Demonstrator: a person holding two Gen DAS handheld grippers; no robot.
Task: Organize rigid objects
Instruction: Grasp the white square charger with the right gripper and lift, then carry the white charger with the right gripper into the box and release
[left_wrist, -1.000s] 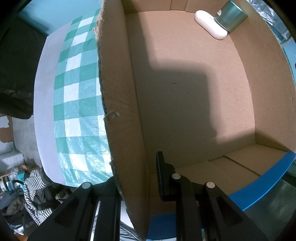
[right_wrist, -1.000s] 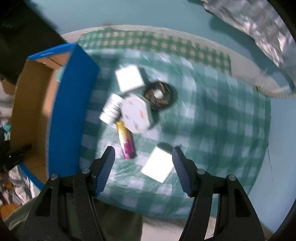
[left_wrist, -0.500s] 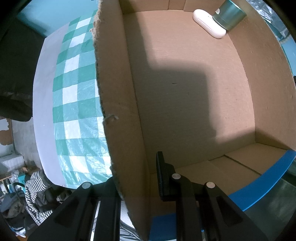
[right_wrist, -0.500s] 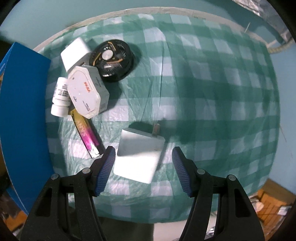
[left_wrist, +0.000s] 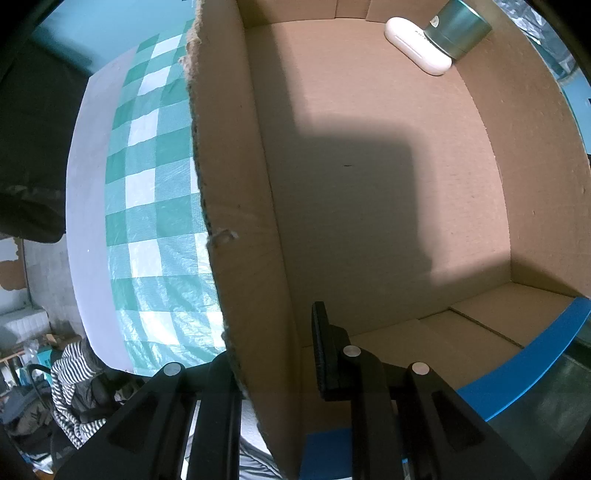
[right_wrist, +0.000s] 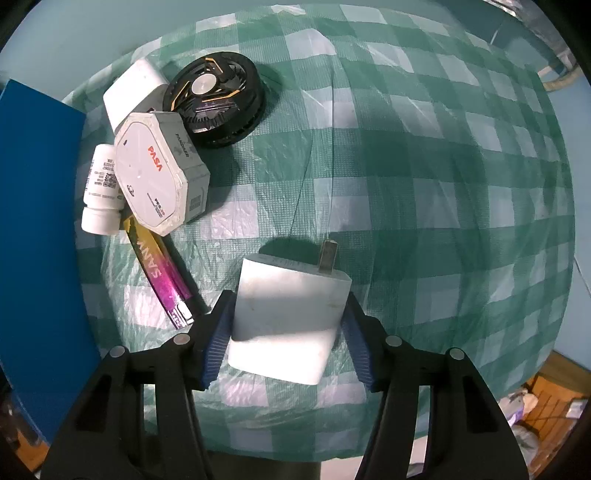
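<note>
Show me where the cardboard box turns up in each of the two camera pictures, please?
Left wrist view: the cardboard box fills most of the picture, seen from above its open top, with the left gripper clamped on its side wall.
Right wrist view: only its blue outer side shows, along the left edge.
Shared landmark: the green checked tablecloth, under the box in both.

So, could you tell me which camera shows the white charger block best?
The right wrist view: the white charger block sits between the right gripper fingers, prong visible. The left wrist view shows only the cardboard box, not the charger.
</note>
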